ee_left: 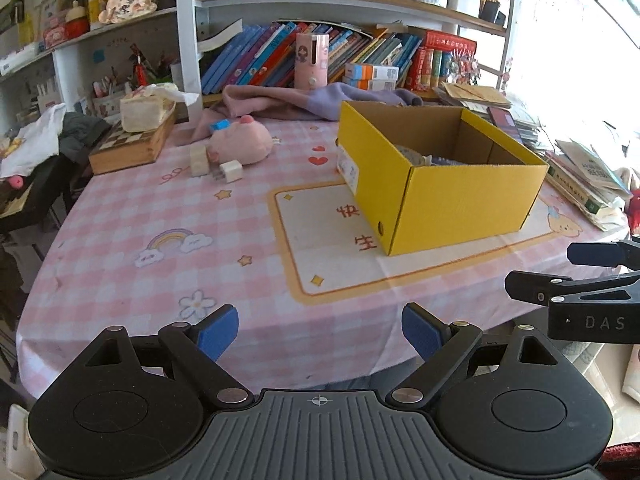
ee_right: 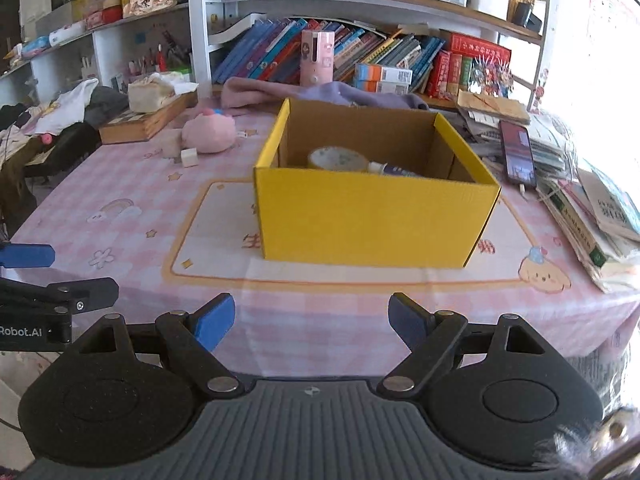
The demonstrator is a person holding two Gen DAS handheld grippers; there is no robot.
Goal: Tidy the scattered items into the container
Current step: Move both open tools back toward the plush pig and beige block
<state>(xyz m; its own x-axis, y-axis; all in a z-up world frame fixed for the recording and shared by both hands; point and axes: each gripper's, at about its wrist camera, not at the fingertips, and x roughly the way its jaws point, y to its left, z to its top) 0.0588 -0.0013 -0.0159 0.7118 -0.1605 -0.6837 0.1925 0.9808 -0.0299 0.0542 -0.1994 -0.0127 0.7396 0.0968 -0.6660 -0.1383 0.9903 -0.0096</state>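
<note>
Seeing corrugated yellow box [ee_right: 376,220] mid-table; fuzzy pink plush [ee_left: 240,142] and white cubes [ee_left: 231,171] behind it, leftward. Right view alone shows us tape roll [ee_right: 336,159] inside. Left gripper [ee_left: 320,330], right gripper [ee_right: 311,320] gape wide, empty.

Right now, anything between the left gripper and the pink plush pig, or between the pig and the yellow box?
Nothing visible. Bare tablecloth lies between the open left gripper and the pink plush pig. Two white blocks sit against its near-left side, off the path to the yellow box.

Open yellow box [ee_right: 372,220]; pink plush [ee_right: 210,132] beyond
</note>
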